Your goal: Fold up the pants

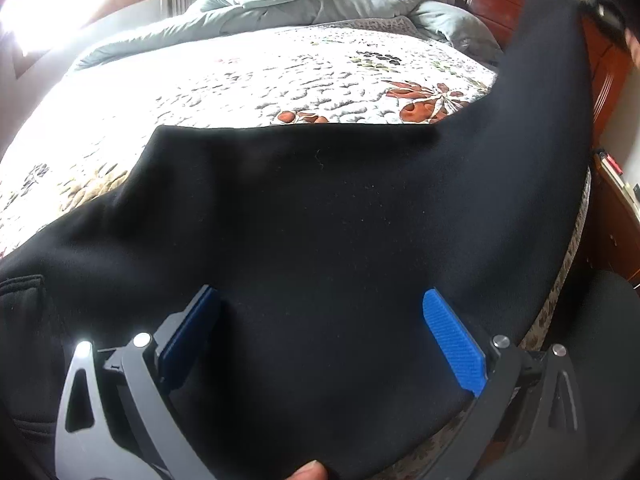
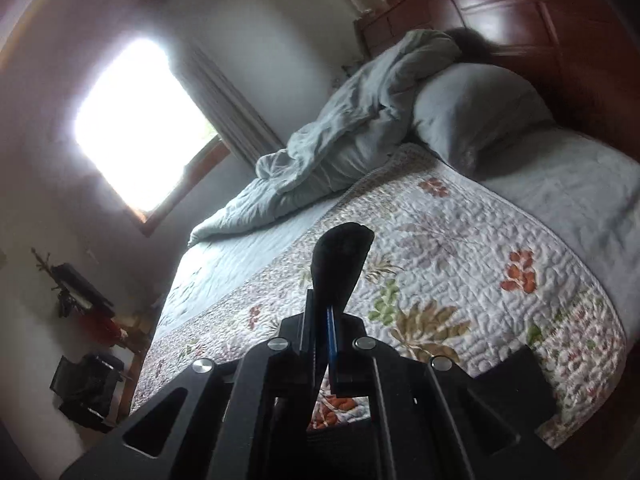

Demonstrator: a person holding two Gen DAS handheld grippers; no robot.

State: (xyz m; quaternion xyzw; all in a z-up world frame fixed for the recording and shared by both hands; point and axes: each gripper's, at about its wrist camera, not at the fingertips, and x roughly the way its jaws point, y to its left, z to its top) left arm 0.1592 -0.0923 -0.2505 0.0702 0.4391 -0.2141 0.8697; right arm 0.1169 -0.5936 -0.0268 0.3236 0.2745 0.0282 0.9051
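Observation:
Black pants point(image 1: 320, 208) lie spread across the near side of the floral quilt point(image 1: 240, 84). One leg of them rises toward the upper right point(image 1: 548, 60) in the left wrist view. Just above the fabric, my left gripper point(image 1: 320, 300) stands open with its blue pads point(image 1: 452, 340) wide apart, gripping nothing. The right gripper point(image 2: 322, 300) is shut on a bunched fold of the black pants point(image 2: 340, 256), which sticks out past its fingertips and is held well above the bed. A thumb point(image 1: 312, 470) shows at the bottom edge of the left wrist view.
A crumpled grey duvet point(image 2: 340, 148) and a pillow point(image 2: 476, 112) lie at the head of the bed against a dark wooden headboard point(image 2: 520, 12). A nightstand point(image 1: 616, 208) stands at the right. A bright window point(image 2: 136, 120) and dark clutter point(image 2: 84, 392) are by the far wall.

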